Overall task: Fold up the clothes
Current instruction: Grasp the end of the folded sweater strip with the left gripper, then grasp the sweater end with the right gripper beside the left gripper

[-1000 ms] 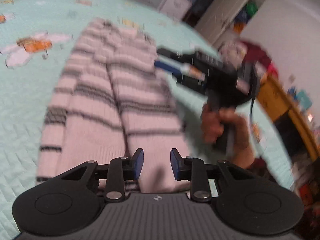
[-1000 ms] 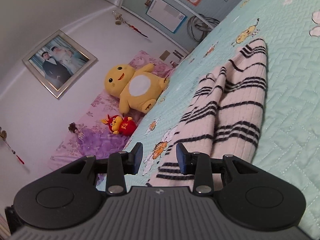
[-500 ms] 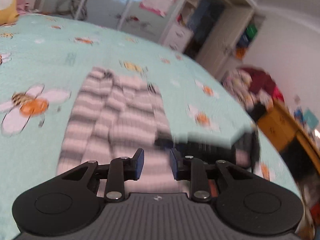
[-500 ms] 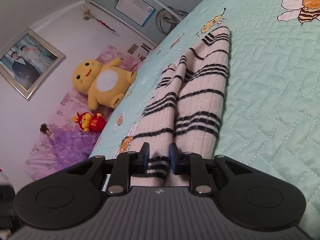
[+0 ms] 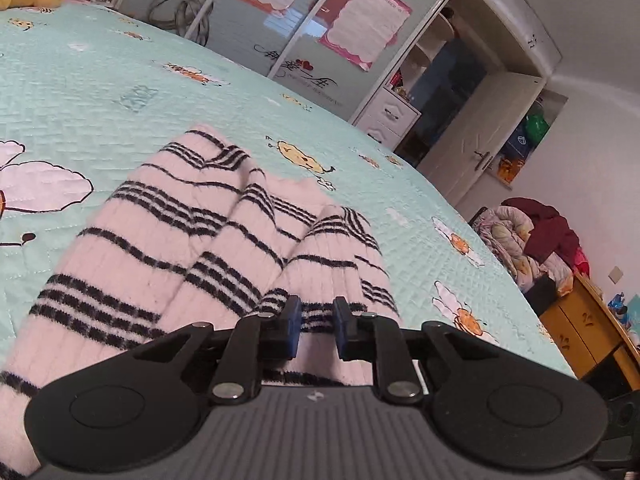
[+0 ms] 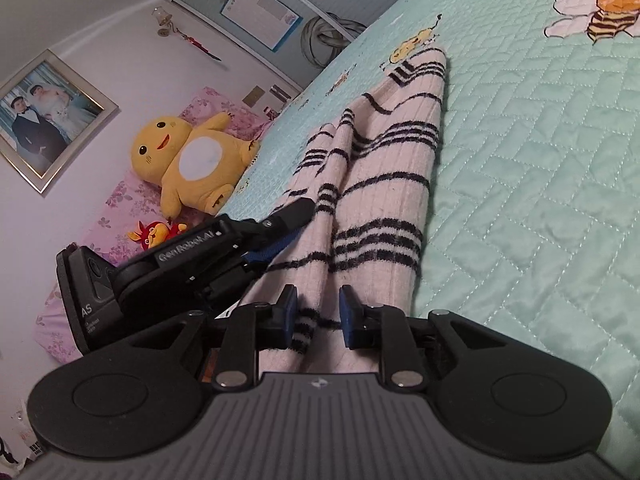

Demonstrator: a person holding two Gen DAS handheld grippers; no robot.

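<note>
Swung sideways over the past second, from above the sweater's middle down to its near hem: left gripper [image 5: 316,320], now just left of the right gripper [image 6: 318,316]. Right gripper hardly shifted, a second ago spread wide short of the hem, now astride it.

Under both and stretching far ahead: mint quilted bed [image 5: 120,80], printed with bees and flowers. Beyond it, ahead and to the right of the left gripper: open wardrobe [image 5: 460,100].

Flat on the bed, running straight away from both sets of pads: pink sweater [image 5: 240,240] with black stripes, folded lengthwise into long ridges, near hem right at the fingertips.

Ahead and to the left of the right gripper, against the wall: yellow plush [image 6: 188,160].

Right gripper: jaws closing within the last second, blue pads [image 6: 290,312] now pinching a raised fold of the hem.

Left gripper: jaws closing further in the last half second, narrow gap filled with striped hem between the pads [image 5: 293,320]; cannot tell whether pressed on the cloth or merely around it.
</note>
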